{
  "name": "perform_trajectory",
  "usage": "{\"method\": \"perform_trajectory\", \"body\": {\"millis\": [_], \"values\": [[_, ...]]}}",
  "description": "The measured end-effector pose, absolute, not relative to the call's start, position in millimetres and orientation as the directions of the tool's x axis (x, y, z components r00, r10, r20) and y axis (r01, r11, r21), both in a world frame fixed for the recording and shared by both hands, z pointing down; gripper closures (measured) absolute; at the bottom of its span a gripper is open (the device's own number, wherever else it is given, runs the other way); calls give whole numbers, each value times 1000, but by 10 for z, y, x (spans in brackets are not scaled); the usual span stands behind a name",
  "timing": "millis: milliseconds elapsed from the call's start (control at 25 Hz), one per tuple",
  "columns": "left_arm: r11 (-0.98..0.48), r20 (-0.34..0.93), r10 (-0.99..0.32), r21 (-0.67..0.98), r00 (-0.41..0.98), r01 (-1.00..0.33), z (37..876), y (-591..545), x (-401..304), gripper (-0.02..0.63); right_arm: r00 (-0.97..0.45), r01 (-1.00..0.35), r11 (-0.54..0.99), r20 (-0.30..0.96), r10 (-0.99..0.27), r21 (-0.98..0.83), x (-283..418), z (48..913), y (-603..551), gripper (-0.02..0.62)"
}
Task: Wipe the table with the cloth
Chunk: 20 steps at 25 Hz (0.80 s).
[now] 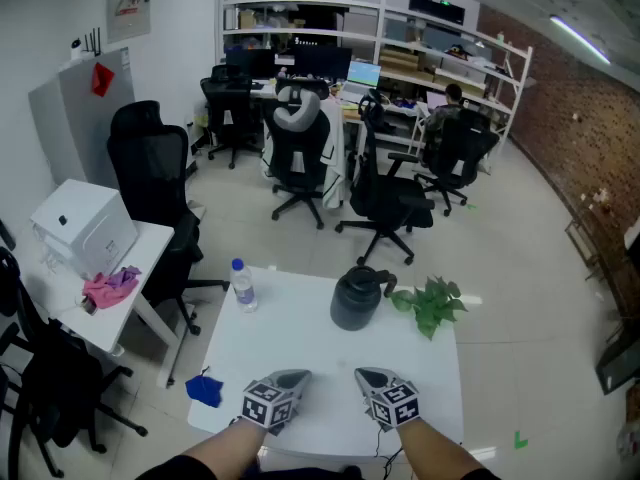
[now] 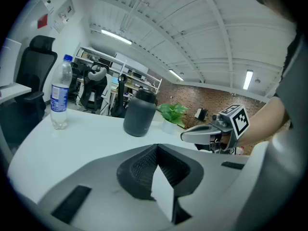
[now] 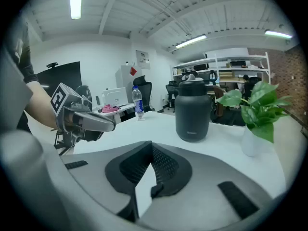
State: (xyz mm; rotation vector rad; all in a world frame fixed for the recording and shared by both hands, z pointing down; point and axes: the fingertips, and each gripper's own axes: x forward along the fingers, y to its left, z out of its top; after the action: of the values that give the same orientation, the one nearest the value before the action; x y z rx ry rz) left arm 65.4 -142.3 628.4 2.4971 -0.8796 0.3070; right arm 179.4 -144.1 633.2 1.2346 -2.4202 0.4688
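Observation:
A small blue cloth (image 1: 205, 389) lies crumpled at the white table's (image 1: 300, 338) left edge, to the left of my left gripper (image 1: 293, 377). Neither gripper view shows the cloth. Both grippers hover side by side over the table's near part, jaws closed with nothing in them. My right gripper (image 1: 366, 376) sits about a hand's width from the left one. In the left gripper view my own jaws meet at the left gripper (image 2: 156, 150), and the right gripper (image 2: 190, 136) shows beside it. The right gripper (image 3: 151, 148) is shut too, with the left gripper (image 3: 103, 124) at its left.
A water bottle (image 1: 243, 285) stands at the table's far left, a dark jug (image 1: 358, 298) at the far middle, a potted plant (image 1: 432, 304) at the far right. A side desk (image 1: 150, 243) at left holds a white box (image 1: 85, 226) and a pink rag (image 1: 110, 288). Office chairs stand beyond.

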Motion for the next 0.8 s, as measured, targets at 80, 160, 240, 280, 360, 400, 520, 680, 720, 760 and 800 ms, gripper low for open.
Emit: {"method": "perform_trajectory", "body": {"millis": [80, 160, 240, 280, 360, 400, 520, 680, 720, 760, 800], "values": [[-674, 355, -551, 345, 756, -653, 6267, -1418, 406, 606, -558, -806, 582, 471, -683, -112, 1597, 6307, -1463, 584], [-661, 357, -574, 330, 737, -674, 6252, -1414, 131, 606, -579, -788, 607, 464, -670, -107, 1382, 6277, -1490, 584], [-634, 361, -606, 319, 709, -705, 6243, -1404, -189, 606, -608, -762, 639, 456, -650, -105, 1131, 6246, -1516, 584], [-613, 362, -627, 318, 690, -723, 6241, -1395, -365, 606, -626, -744, 660, 454, -635, -102, 987, 6234, -1527, 584], [-562, 362, -670, 323, 648, -761, 6244, -1365, -738, 606, -662, -700, 708, 454, -596, -92, 666, 6226, -1542, 583], [-537, 361, -690, 325, 627, -779, 6249, -1339, -930, 606, -680, -677, 731, 454, -576, -86, 494, 6229, -1542, 583], [-471, 364, -741, 317, 564, -823, 6270, -1221, -1499, 606, -731, -602, 795, 453, -511, -75, -54, 6244, -1520, 583], [-388, 380, -789, 300, 482, -871, 6332, -1034, -2183, 606, -785, -482, 875, 465, -409, -45, -801, 6289, -1438, 581], [-370, 383, -798, 297, 465, -880, 6344, -991, -2319, 606, -796, -449, 893, 471, -381, -35, -969, 6301, -1403, 580], [-353, 386, -806, 295, 448, -888, 6356, -952, -2440, 606, -805, -415, 910, 477, -353, -27, -1126, 6316, -1363, 576], [-337, 388, -813, 293, 434, -895, 6373, -913, -2548, 606, -812, -380, 925, 485, -323, -21, -1276, 6341, -1320, 552]]}}
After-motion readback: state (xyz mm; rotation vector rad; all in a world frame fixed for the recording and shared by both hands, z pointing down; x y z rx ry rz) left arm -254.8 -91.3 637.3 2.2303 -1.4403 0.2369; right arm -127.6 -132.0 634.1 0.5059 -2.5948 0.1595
